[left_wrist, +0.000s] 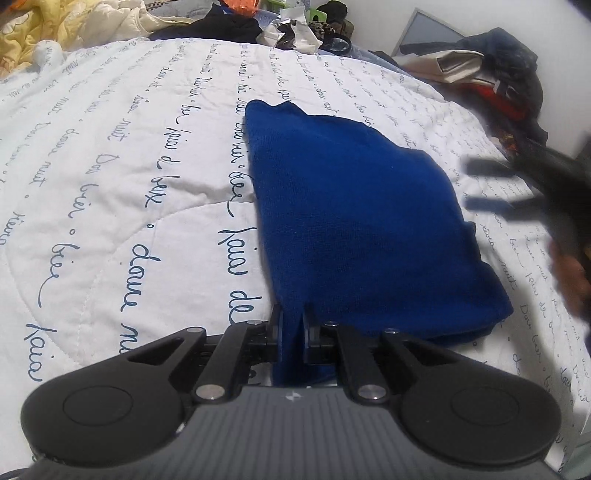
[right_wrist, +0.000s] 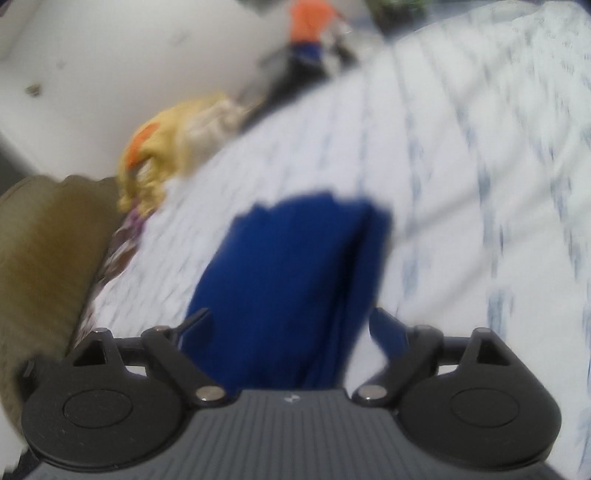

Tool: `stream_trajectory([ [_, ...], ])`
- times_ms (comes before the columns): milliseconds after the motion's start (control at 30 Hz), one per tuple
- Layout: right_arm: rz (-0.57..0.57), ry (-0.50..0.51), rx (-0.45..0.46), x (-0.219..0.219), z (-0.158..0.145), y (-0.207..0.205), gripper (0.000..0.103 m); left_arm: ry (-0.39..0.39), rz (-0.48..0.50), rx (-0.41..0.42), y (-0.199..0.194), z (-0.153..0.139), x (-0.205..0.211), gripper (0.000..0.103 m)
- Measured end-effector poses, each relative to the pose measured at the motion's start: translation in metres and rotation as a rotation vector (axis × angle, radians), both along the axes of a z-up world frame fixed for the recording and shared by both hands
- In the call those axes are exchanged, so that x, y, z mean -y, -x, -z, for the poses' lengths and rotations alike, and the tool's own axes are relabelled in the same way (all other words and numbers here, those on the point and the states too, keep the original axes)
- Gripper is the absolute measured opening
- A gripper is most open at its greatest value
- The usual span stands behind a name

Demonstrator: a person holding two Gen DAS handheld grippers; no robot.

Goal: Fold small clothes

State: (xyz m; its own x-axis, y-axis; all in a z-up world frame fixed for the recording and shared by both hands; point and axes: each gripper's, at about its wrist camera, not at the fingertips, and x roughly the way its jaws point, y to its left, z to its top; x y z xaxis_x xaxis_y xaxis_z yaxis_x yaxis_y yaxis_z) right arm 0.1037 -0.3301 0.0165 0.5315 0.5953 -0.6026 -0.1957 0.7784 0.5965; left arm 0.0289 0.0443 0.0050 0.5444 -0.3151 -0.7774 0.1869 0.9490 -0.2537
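Observation:
A folded blue knit garment (left_wrist: 354, 206) lies on a white quilt printed with blue handwriting (left_wrist: 122, 155). My left gripper (left_wrist: 291, 332) is shut on the garment's near edge, with blue cloth pinched between its jaws. In the left wrist view my right gripper (left_wrist: 484, 184) appears blurred at the right, just off the garment's right side, jaws apart. The right wrist view is blurred: the blue garment (right_wrist: 291, 277) lies ahead between the spread fingers of my right gripper (right_wrist: 291, 325), which is open and holds nothing.
Piled clothes, a black garment and crumpled paper (left_wrist: 291, 33) sit at the quilt's far edge. Yellow bedding (left_wrist: 55, 26) lies far left, dark and red clothing (left_wrist: 506, 81) far right. An olive cushion (right_wrist: 48, 258) sits left of the quilt.

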Motion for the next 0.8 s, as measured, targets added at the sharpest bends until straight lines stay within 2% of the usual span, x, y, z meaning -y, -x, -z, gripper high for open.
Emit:
stream_trajectory([
  [133, 0.003, 0.101, -0.043, -0.024, 0.017, -0.045, 0.090, 0.010, -0.006, 0.002, 0.001, 0.001, -0.001, 0.015],
  [167, -0.006, 0.126, -0.001, -0.034, 0.019, -0.048, 0.089, 0.013, -0.007, 0.003, 0.002, 0.001, -0.001, 0.015],
  [200, -0.038, 0.170, 0.066, -0.046, 0.019, -0.048, 0.058, 0.014, -0.007, 0.004, 0.002, 0.001, -0.002, 0.016],
  [233, -0.086, 0.238, 0.112, -0.058, 0.018, -0.049, 0.020, 0.013, -0.004, 0.005, 0.002, 0.001, -0.002, 0.016],
  [333, -0.188, 0.512, 0.393, -0.087, 0.009, -0.017, 0.021, 0.021, 0.016, 0.028, 0.003, -0.007, -0.005, 0.017],
  [367, -0.204, 0.543, 0.462, -0.089, 0.008, -0.005, 0.022, 0.045, 0.020, 0.050, 0.002, -0.013, -0.009, 0.017],
  [400, -0.191, 0.536, 0.479, -0.085, 0.008, 0.001, 0.026, 0.067, 0.019, 0.085, 0.000, -0.021, -0.014, 0.018],
  [433, -0.170, 0.518, 0.451, -0.079, 0.008, -0.001, 0.044, 0.076, 0.018, 0.118, -0.006, -0.028, -0.018, 0.031],
  [467, -0.140, 0.484, 0.392, -0.070, 0.007, -0.006, 0.058, 0.079, 0.015, 0.142, -0.016, -0.034, -0.021, 0.052],
  [500, -0.103, 0.424, 0.341, -0.058, 0.005, -0.013, 0.084, 0.079, 0.001, 0.161, -0.028, -0.039, -0.023, 0.062],
  [533, -0.062, 0.329, 0.302, -0.044, 0.005, -0.020, 0.088, 0.083, -0.012, 0.172, -0.044, -0.039, -0.025, 0.077],
  [567, -0.025, 0.229, 0.260, -0.029, 0.005, -0.025, 0.088, 0.086, -0.016, 0.166, -0.062, -0.038, -0.025, 0.077],
  [633, 0.035, 0.093, 0.172, -0.009, 0.007, -0.041, 0.088, 0.095, -0.018, 0.111, -0.104, -0.029, -0.020, 0.071],
  [700, 0.039, 0.040, 0.099, -0.007, 0.013, -0.058, 0.087, 0.108, -0.001, 0.055, -0.142, -0.017, -0.010, 0.062],
  [767, 0.011, 0.054, 0.050, -0.020, 0.022, -0.075, 0.085, 0.083, 0.017, 0.005, -0.173, -0.003, 0.006, 0.051],
  [800, 0.001, 0.076, 0.079, -0.028, 0.025, -0.078, 0.062, 0.059, 0.024, 0.039, -0.181, 0.000, 0.013, 0.044],
])
